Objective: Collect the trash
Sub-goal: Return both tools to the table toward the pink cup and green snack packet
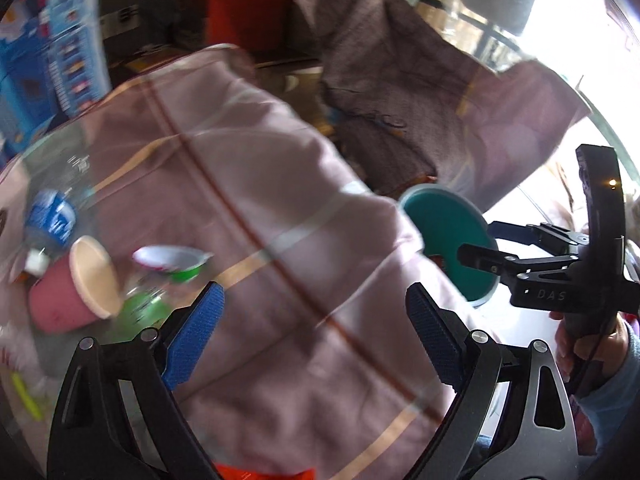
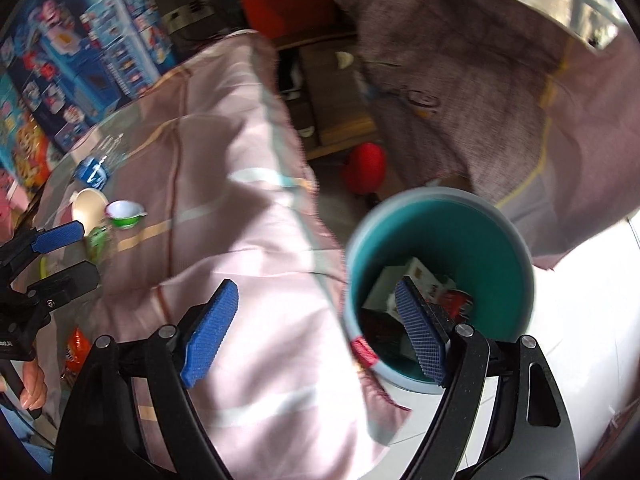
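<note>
A teal bin stands on the floor beside the pink-clothed table; cartons lie inside it. It also shows in the left wrist view. My right gripper is open and empty over the table edge and bin rim. My left gripper is open and empty above the cloth. Trash lies at the table's left: a pink paper cup on its side, a green-and-white yogurt cup, a clear bottle with a blue label and a green-labelled bottle.
A blue toy box stands at the table's far left. An orange snack packet lies near the front edge. A grey-purple cloth hangs at the back right. A red ball lies on the floor.
</note>
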A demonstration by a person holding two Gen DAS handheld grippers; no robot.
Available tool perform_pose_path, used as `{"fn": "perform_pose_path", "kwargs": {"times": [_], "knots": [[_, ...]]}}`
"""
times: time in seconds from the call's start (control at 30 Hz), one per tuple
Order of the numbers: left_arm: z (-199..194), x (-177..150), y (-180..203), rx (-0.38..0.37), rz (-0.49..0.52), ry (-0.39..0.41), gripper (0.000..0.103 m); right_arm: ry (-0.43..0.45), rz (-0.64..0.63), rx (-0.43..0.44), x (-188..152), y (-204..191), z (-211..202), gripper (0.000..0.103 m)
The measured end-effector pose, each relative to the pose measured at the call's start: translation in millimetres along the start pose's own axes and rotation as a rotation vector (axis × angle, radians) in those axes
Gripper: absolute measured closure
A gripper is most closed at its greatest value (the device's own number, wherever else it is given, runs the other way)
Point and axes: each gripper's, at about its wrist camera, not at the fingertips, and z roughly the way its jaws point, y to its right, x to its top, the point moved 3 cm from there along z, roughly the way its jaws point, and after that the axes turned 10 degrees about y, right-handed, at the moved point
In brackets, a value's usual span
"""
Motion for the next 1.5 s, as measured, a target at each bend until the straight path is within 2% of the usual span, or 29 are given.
{"fn": "perform_pose_path", "kwargs": {"times": [0.27,0.4,0.63,0.93,1.3,1.37,1.5], "knots": [[-35,-27,-75,0.13,-0.12,0.002,0.01,-0.031,-0.106,0.103,3,-72,22,0.026],[-44,-33,-107,0.185,-0.164,0.004,0.01,-0.037,-0.129,0.124,4,-93,32,0.026],[-28,-24,-141,0.264,-0.21,-0.004,0.01,-0.058,-0.119,0.122,4,-105,50,0.026],[6,-8,-165,0.426,-0.249,-0.002,0.01,-0.092,-0.118,0.11,3,-105,69,0.026],[-23,-46,-208,0.478,-0.324,-0.034,0.01,-0.127,-0.181,0.155,1,-150,82,0.026],[-33,-48,-211,0.437,-0.349,-0.014,0.01,-0.122,-0.196,0.162,2,-160,82,0.026],[-41,-37,-198,0.413,-0.309,0.009,0.01,-0.121,-0.212,0.149,4,-165,84,0.026]]}}
